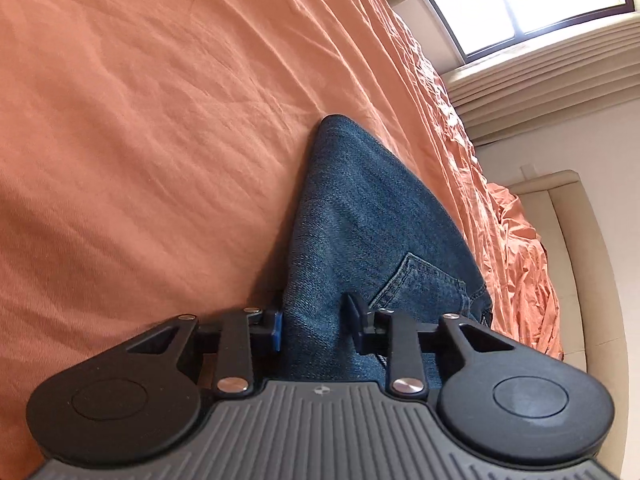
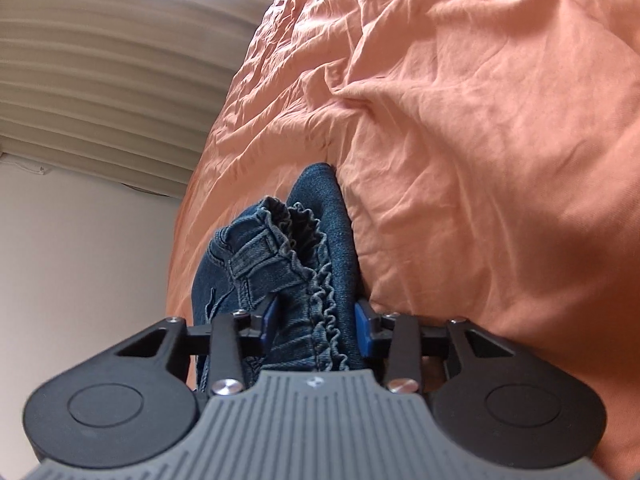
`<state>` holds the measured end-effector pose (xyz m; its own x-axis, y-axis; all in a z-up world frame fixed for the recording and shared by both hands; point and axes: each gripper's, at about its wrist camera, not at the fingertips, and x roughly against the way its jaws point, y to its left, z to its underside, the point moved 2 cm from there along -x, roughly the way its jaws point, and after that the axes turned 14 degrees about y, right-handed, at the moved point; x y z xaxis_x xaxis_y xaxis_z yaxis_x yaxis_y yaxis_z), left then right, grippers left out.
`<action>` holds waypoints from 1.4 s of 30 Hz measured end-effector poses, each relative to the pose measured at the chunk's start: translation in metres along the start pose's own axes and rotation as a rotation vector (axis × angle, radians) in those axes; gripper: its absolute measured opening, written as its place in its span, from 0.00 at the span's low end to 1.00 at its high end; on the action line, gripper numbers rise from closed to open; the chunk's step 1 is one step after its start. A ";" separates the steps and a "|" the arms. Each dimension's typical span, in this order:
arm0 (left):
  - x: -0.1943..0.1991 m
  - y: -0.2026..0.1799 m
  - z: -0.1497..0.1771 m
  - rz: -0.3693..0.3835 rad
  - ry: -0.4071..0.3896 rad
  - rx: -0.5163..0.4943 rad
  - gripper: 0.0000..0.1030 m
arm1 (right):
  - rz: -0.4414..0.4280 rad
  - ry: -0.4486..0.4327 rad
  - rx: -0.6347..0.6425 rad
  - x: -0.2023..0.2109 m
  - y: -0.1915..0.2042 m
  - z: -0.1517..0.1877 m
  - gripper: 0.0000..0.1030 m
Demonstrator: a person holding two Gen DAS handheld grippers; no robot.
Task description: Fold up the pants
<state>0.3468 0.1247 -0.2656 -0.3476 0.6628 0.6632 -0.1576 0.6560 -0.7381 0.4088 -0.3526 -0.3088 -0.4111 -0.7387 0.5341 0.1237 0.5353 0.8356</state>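
Left wrist view: a wrinkled orange bedsheet (image 1: 160, 120) fills most of the frame, with a window (image 1: 536, 4) and a pleated cream blind (image 1: 560, 92) at the upper right and a cream padded headboard (image 1: 576, 264) down the right edge. On the sheet lie dark blue denim pants (image 1: 360, 216), bunched into a tapering mound that runs away from the camera, a stitched back pocket (image 1: 420, 280) showing on the right side. The left gripper (image 1: 316, 324) is pinching the near end of the denim, its two pads pressed against the cloth on either side. In the right wrist view the same orange sheet (image 2: 480, 120) covers the right half and the blind (image 2: 100, 60) the upper left. Here the pants (image 2: 320, 208) show their gathered elastic waistband (image 2: 320, 264) and a belt loop (image 2: 256, 256). The right gripper (image 2: 316, 320) is clamped on the waistband, a blue pad (image 2: 363, 330) pressed against the denim at each side.
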 end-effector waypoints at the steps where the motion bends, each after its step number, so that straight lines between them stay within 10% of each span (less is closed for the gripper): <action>1: 0.001 -0.006 0.001 -0.027 -0.008 -0.013 0.27 | 0.008 -0.004 0.012 0.002 0.002 0.001 0.29; 9: 0.014 -0.059 0.018 -0.247 -0.066 -0.142 0.11 | 0.072 -0.068 0.109 0.014 0.032 0.015 0.18; 26: 0.128 -0.119 0.059 -0.280 -0.172 -0.321 0.06 | 0.064 -0.066 0.308 0.055 0.162 0.085 0.15; 42: 0.265 -0.020 0.009 -0.548 -0.266 -0.291 0.06 | 0.032 0.153 0.412 -0.142 0.291 0.143 0.15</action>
<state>0.2492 0.2839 -0.0756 -0.5099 0.1189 0.8520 -0.1338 0.9674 -0.2151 0.3738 -0.0335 -0.1603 -0.2708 -0.7547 0.5976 -0.2493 0.6546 0.7137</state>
